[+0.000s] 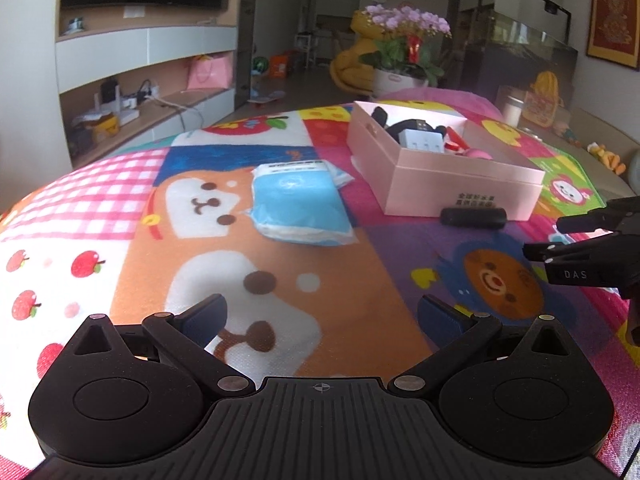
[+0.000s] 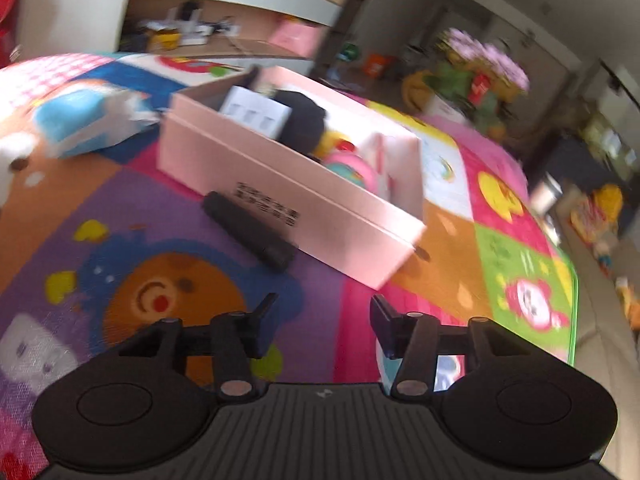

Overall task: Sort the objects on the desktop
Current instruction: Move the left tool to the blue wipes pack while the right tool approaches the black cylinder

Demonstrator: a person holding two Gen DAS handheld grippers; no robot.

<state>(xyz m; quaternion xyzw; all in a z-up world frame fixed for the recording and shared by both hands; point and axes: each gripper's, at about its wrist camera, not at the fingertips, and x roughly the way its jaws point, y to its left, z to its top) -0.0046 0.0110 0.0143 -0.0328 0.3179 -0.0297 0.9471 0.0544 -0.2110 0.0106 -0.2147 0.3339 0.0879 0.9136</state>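
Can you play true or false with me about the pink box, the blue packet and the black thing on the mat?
1. The pink box is open with things inside. True.
2. The blue packet is in the box. False: it lies on the mat, beside the box.
3. The black case lies against the box's front. True.
4. The left gripper holds the packet. False: it is open and empty.

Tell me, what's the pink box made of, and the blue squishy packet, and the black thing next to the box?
Pink box: probably cardboard, matte, with thin straight walls and printed writing. Blue packet: looks like soft, shiny plastic wrap, crinkled at the sealed ends, maybe holding tissues. Black thing: a smooth, rounded case with a dull finish; hard plastic perhaps, but I can't tell.
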